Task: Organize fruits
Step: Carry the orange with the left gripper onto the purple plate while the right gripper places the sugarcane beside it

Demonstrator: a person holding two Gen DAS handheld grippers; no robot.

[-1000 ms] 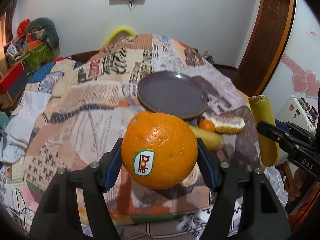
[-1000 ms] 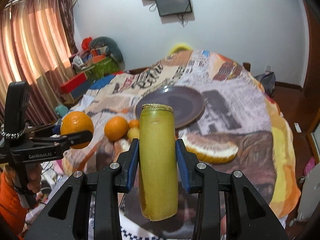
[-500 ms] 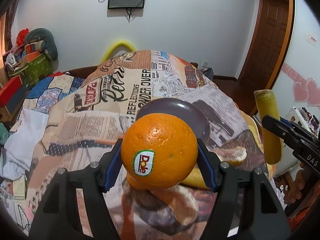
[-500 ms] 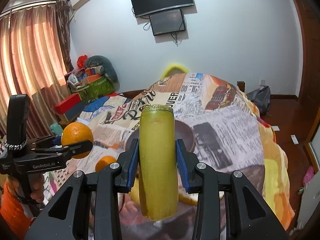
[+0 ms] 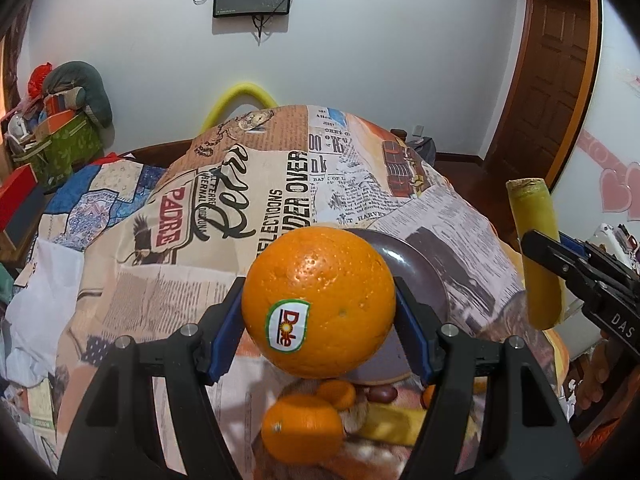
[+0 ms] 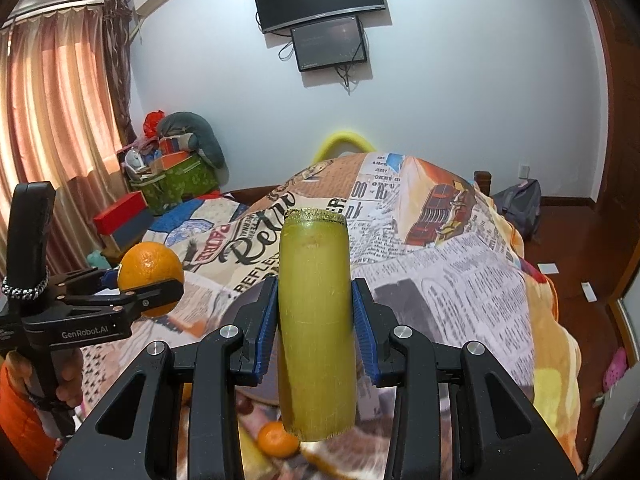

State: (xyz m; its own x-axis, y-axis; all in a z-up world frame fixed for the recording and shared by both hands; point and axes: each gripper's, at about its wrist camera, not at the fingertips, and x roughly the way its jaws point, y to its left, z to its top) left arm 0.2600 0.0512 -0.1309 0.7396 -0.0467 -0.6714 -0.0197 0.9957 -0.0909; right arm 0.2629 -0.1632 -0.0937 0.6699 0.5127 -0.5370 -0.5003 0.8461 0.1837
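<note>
A bed [image 5: 120, 280] is seen under a dark plate [image 5: 416, 264]. Above the plate's near rim, an orange [image 5: 320, 304] is gripped by the left tongs [image 5: 320, 320]. Right of the plate, an upright sugarcane piece [image 6: 316, 320] is clamped by the right tongs [image 6: 316, 332]. The plate is judged unoccupied, nearer the left tongs.

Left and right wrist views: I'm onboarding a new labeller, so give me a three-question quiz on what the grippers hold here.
1. True or false: the left gripper is shut on the Dole-stickered orange.
2. What does the right gripper hold? A) a banana B) a cut sugarcane piece C) a cup
3. Fill in: behind the held orange, the dark ____ lies on the newspaper-print bedspread.

Key: 1 true; 2 B; 3 plate.
</note>
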